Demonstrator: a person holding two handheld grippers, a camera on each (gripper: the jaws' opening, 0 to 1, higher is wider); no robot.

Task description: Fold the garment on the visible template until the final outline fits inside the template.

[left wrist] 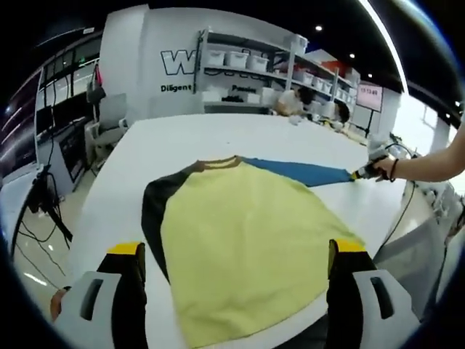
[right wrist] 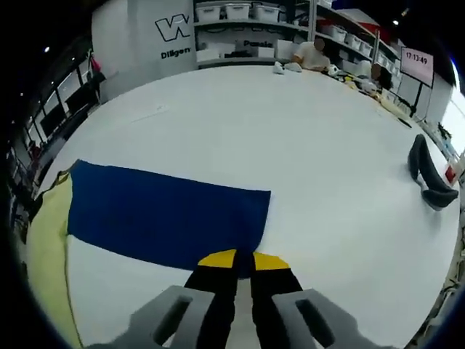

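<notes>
Right, my right hand-held gripper (right wrist: 243,260) pinches the blue sleeve (right wrist: 167,218) – stretched sideways off the garment (left wrist: 247,240) – while my left (left wrist: 236,254) stands spread.

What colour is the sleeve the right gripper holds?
Blue sleeve, clearest in the right gripper view.

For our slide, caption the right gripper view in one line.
Right gripper, jaws nearly closed, at the edge of the blue sleeve stretched flat on the white table.
</notes>
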